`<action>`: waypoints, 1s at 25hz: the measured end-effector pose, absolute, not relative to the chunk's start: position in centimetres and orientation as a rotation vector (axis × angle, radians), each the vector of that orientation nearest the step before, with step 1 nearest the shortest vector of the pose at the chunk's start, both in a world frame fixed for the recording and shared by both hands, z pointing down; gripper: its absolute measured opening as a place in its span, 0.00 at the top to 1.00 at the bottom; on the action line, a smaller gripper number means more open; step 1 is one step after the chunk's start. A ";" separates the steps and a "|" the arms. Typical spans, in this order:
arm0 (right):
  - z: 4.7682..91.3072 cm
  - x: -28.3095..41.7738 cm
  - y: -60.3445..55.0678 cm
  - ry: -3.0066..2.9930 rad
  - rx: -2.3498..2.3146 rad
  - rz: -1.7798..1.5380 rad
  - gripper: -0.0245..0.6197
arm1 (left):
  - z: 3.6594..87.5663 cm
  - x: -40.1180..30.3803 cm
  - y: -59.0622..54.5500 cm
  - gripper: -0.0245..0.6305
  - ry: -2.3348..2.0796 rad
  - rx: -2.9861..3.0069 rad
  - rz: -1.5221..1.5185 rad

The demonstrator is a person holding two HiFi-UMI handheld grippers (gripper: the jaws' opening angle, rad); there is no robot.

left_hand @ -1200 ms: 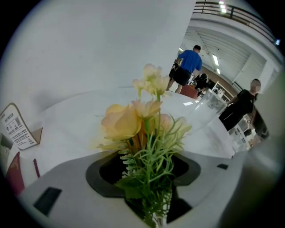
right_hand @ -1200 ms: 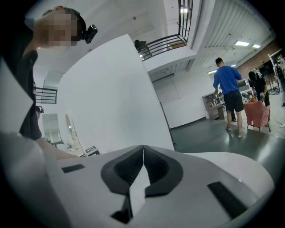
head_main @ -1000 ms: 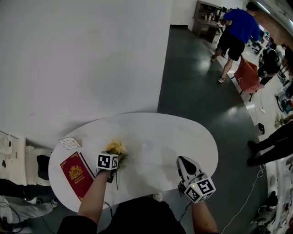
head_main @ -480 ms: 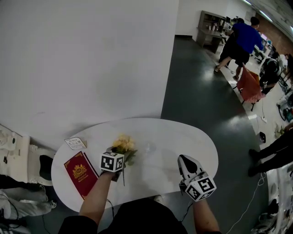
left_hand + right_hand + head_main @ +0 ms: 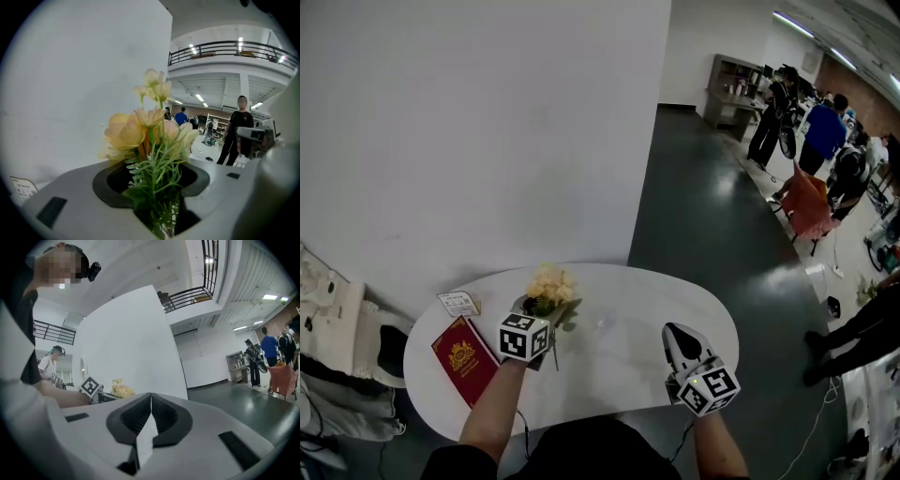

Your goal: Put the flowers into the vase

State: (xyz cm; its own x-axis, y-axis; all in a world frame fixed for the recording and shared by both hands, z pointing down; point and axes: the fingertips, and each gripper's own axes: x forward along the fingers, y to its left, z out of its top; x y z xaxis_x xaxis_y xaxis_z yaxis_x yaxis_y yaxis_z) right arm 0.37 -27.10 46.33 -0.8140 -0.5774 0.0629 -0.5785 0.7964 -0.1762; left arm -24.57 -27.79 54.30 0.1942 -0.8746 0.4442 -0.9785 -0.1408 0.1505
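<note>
A bunch of pale yellow flowers (image 5: 550, 283) with green leaves is lifted above the white oval table (image 5: 628, 370). My left gripper (image 5: 536, 313) is shut on its stems. In the left gripper view the blooms (image 5: 136, 131) stand up out of the jaws, and the stems (image 5: 159, 187) are pinched between the dark pads. My right gripper (image 5: 679, 339) hovers over the table's right side, apart from the flowers. Its jaws meet at the tip with nothing held (image 5: 150, 401). A faint glassy shape (image 5: 605, 323), perhaps a clear vase, sits on the table between the two grippers.
A red booklet (image 5: 465, 358) lies on the table's left end, with a small white card (image 5: 457, 303) behind it. A white wall (image 5: 487, 141) rises just past the table. Several people (image 5: 820, 136) stand far off on the dark floor at the right.
My left gripper has risen with the flowers, lifting them off the table and tipping them more upright. My right gripper has come up slightly. The people in the background have walked farther away.
</note>
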 end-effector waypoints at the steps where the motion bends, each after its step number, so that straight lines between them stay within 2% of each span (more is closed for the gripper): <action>1: 46.1 0.3 -27.0 -2.977 0.951 0.286 0.93 | 53.5 -24.4 -27.7 0.60 -1.739 2.095 0.304; 13: 43.4 1.1 -27.1 -3.029 0.943 0.203 0.93 | 42.8 -22.6 -27.3 0.60 -1.792 2.363 -0.102; 19: 42.6 1.8 -26.9 -3.031 0.966 0.181 0.93 | 40.4 -22.1 -27.2 0.60 -1.697 2.398 -0.391; 25: 42.3 3.2 -27.0 -3.023 1.004 0.172 0.93 | 38.1 -20.6 -27.2 0.60 -1.692 2.479 -0.538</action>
